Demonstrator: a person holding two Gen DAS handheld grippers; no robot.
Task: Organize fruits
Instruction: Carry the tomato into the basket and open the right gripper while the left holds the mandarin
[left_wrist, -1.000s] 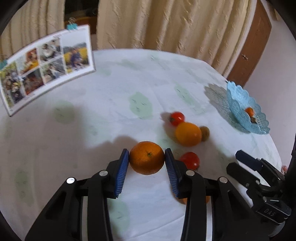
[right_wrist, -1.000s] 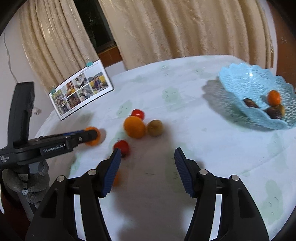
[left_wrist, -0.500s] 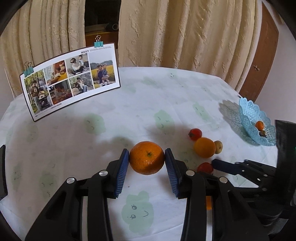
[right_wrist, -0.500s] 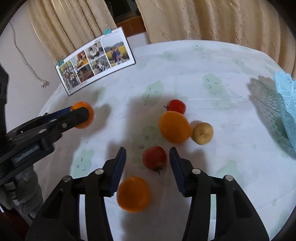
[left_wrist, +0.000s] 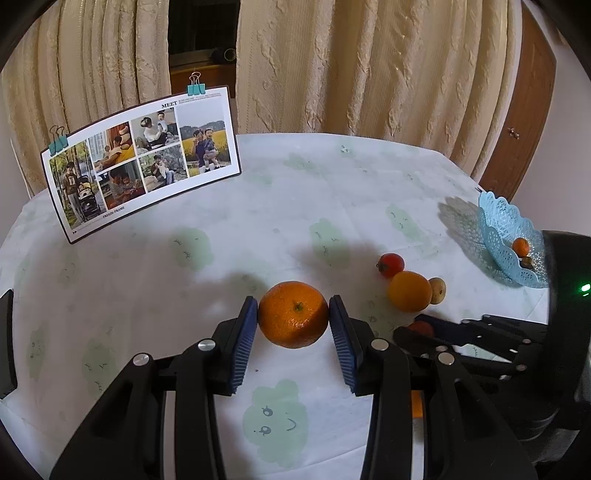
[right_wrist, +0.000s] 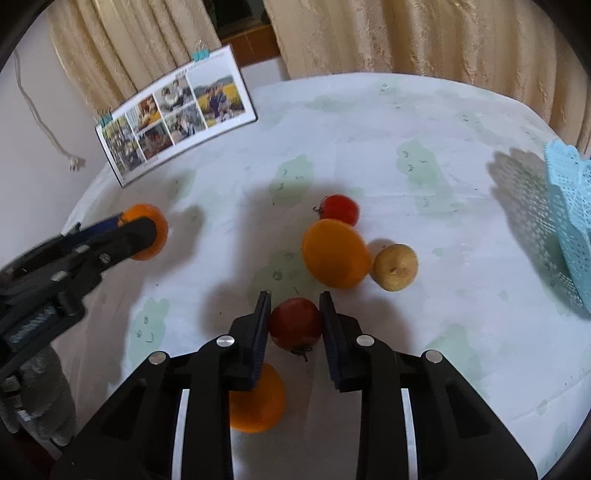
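My left gripper (left_wrist: 293, 322) is shut on an orange mandarin (left_wrist: 293, 314) and holds it above the table; it also shows in the right wrist view (right_wrist: 146, 232). My right gripper (right_wrist: 294, 323) has closed around a red tomato (right_wrist: 294, 325), its pads touching both sides. On the cloth lie a large orange (right_wrist: 335, 253), a second tomato (right_wrist: 339, 209), a small yellow-brown fruit (right_wrist: 395, 267) and another orange (right_wrist: 256, 404) under my right gripper. A light blue lace basket (left_wrist: 508, 243) at the right holds a few small fruits.
A photo collage card (left_wrist: 142, 157) with teal clips stands at the back left of the round table (left_wrist: 332, 192). Cream curtains hang behind. A brown door (left_wrist: 517, 110) is at the far right.
My right gripper came down over the red tomato and closed on it. My left gripper kept the mandarin and drew back to the left, away from the fruit group.
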